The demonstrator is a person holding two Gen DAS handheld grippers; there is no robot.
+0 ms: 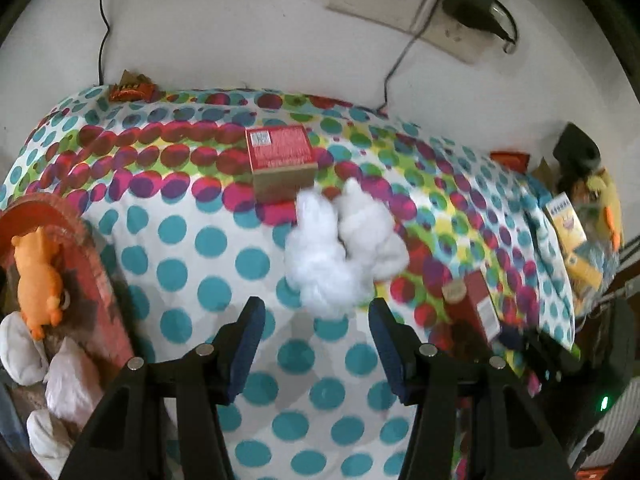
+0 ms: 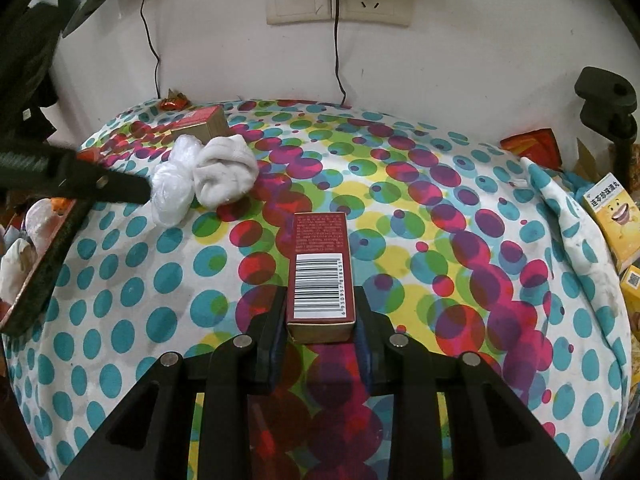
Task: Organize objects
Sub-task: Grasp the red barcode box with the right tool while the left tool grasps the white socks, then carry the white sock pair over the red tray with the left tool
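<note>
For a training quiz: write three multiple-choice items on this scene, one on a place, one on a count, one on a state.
1. Where is the barcode box?
A. between the right tool's fingers
B. on the wall
C. in the red tray

2. How many white bundles lie ahead of the left tool?
A. two
B. five
C. none

3. How is the left tool?
A. open, empty
B. shut on a box
C. shut on a cable

Answers: 1 A, the right tool has its fingers pressed to both box sides. 2 A, two bundles side by side. 3 A, its fingers stand wide apart.
</note>
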